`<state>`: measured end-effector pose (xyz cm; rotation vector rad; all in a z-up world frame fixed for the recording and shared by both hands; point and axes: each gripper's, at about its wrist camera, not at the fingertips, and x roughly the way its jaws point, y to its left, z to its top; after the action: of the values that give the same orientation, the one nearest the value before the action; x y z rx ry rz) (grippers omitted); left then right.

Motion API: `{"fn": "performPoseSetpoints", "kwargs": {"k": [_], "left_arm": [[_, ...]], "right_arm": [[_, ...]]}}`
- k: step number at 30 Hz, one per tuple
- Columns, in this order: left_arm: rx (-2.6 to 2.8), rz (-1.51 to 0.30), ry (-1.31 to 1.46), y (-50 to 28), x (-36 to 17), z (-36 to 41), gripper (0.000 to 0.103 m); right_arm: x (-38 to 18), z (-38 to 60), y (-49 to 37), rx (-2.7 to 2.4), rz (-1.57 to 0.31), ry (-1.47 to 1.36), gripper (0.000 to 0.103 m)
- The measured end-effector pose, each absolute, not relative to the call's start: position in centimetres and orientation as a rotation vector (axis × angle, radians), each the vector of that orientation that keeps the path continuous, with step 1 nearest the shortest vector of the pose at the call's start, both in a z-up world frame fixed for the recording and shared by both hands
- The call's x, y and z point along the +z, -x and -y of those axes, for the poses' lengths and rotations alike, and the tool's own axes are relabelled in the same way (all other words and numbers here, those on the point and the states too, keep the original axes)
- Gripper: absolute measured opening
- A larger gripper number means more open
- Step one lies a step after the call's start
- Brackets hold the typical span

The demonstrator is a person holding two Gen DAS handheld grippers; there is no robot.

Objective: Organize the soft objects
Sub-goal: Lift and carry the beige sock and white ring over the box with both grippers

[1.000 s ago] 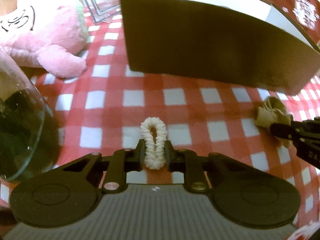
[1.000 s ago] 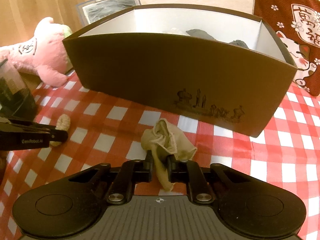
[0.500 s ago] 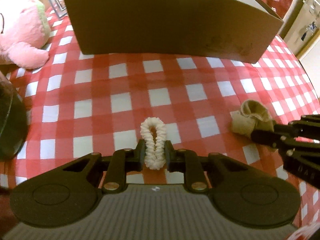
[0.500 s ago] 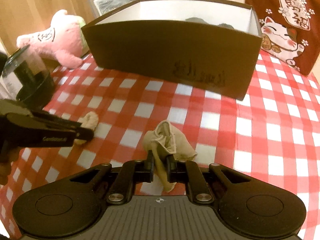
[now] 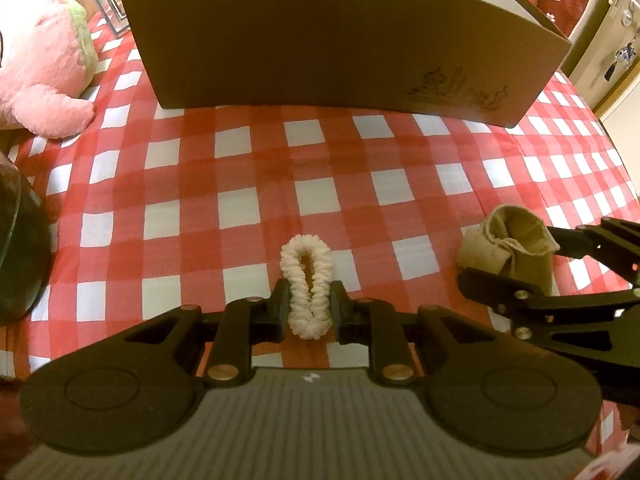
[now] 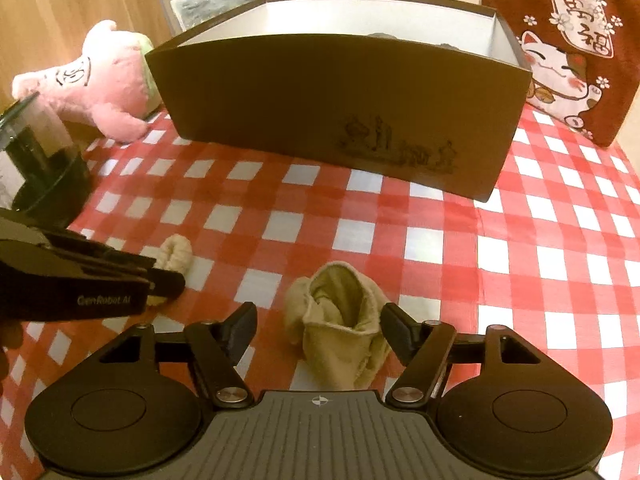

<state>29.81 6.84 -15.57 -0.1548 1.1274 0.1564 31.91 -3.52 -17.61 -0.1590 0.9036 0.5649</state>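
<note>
Partly done, by the look: some dark soft items already inside the brown box point(image 6: 332, 92). Left gripper point(image 5: 307, 308) clamped on the white scrunchie point(image 5: 306, 280); right gripper point(image 6: 320, 330) spread wide around the beige sock point(image 6: 340, 328), loose on the checked tablecloth point(image 6: 520, 240). Both left to box; pink plush point(image 6: 100, 80) too, probably.

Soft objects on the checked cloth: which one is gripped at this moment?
The white scrunchie, pinched in the left gripper. The beige sock lies free between the open right gripper; the pink plush lies untouched.
</note>
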Motion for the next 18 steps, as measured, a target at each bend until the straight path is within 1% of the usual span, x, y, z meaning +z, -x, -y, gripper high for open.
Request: {"fn": "performPoseSetpoints", "kwargs": {"k": [3,4,5,6,11,13,18], "left_arm": [[0.157,-1.128,0.157,-29.86,-15.6,-6.85,0.019],[0.157,-1.128,0.157,-29.85,-15.61,-6.86,0.019],[0.157,-1.128,0.157,-29.85,-15.62,-6.86,0.019],[0.157,-1.128,0.157,-29.84,-15.63,-6.87,0.019],[0.158,-1.13,0.149,-30.01,-15.71,-6.74,0.019],[0.156,-1.13,0.145,-30.08,-15.73,-6.68,0.019],[0.153,-1.132,0.138,-30.16,-15.72,-6.59,0.019]], "right_arm": [[-17.85,3.17,-31.89,0.548,-0.899,0.149,0.067],[-17.92,3.11,-31.86,0.545,-0.896,0.15,0.059],[-18.0,2.96,-31.85,0.547,-0.896,0.156,0.047],[-18.08,2.89,-31.86,0.546,-0.899,0.162,0.041],[-18.19,2.89,-31.82,0.549,-0.889,0.161,0.031],[-18.17,2.9,-31.8,0.555,-0.889,0.16,0.029],[-18.05,2.94,-31.76,0.565,-0.891,0.158,0.026]]}}
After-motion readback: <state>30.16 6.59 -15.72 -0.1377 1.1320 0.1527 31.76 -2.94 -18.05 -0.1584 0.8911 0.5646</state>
